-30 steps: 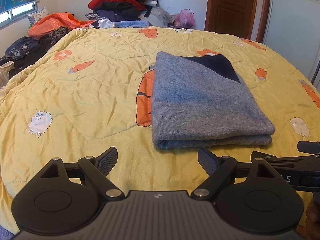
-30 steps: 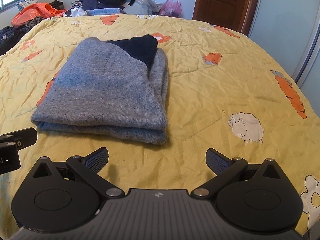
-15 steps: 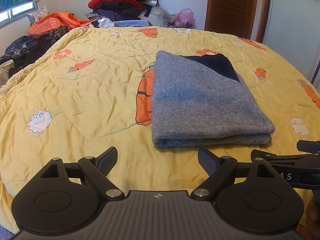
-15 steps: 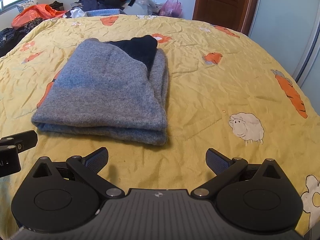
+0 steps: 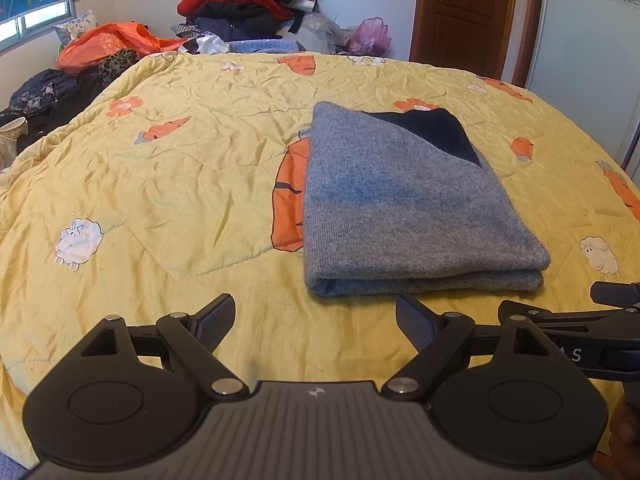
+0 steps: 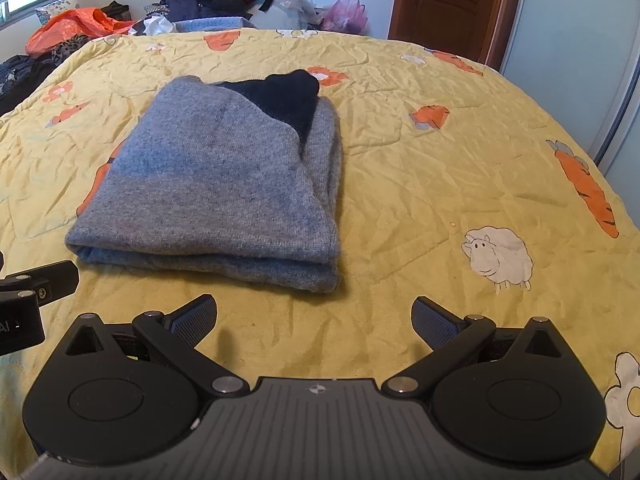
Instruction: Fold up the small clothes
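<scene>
Sweater's sitting folded, both grippers just hanging back

Left wrist view: the left gripper (image 5: 315, 322) is hovering with fingers spread wide, gripping nothing, and the grey sweater (image 5: 404, 208) is lying folded on the yellow quilt (image 5: 168, 168), just ahead and a bit right. Right wrist view: the right gripper (image 6: 315, 320) is also gaping, empty. Nothing's shifting compared with a second ago, so I'm guessing this fold is basically done.
</scene>
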The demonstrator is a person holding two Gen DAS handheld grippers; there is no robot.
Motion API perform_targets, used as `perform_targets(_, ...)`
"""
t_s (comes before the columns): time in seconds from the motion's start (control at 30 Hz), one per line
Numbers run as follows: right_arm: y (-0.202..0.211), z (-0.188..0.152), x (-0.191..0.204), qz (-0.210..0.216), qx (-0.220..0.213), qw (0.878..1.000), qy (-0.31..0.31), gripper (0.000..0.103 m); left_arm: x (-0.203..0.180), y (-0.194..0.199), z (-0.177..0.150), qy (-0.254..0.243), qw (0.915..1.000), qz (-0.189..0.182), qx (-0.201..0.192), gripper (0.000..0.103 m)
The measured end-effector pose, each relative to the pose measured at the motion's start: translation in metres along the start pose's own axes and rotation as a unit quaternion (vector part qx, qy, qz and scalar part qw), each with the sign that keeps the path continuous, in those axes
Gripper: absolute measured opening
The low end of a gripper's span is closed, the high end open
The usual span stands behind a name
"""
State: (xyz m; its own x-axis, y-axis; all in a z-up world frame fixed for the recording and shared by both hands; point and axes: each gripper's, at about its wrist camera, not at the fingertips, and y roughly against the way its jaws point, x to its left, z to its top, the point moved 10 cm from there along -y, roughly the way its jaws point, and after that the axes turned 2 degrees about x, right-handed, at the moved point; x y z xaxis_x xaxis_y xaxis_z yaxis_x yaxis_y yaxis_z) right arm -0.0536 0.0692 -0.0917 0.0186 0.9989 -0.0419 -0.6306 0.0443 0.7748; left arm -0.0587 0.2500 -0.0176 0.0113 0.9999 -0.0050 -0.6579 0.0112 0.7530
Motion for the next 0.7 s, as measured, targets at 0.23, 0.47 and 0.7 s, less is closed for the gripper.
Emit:
perform_targets(0.23, -0.001, -0.001, -0.001, 0.003, 0.003, 1.0, -0.005, 0.103, 0.0, -0.002, -0.001, 0.001, 1.0, -0.001, 0.002, 0.088)
perform_targets(0.47, 0.001, -0.002, 0.0, 0.022, -0.003, 1.0, -0.012, 0.103, 0.002, -0.002, 0.0, 0.006, 1.0, 0.0, 0.001, 0.088)
perform_targets(0.7, 0.015, 0.007, -0.009, 0.078, -0.021, 0.994, -0.072, 0.101, 0.01, -0.003, -0.001, 0.011, 0.9999, 0.004, 0.005, 0.088)
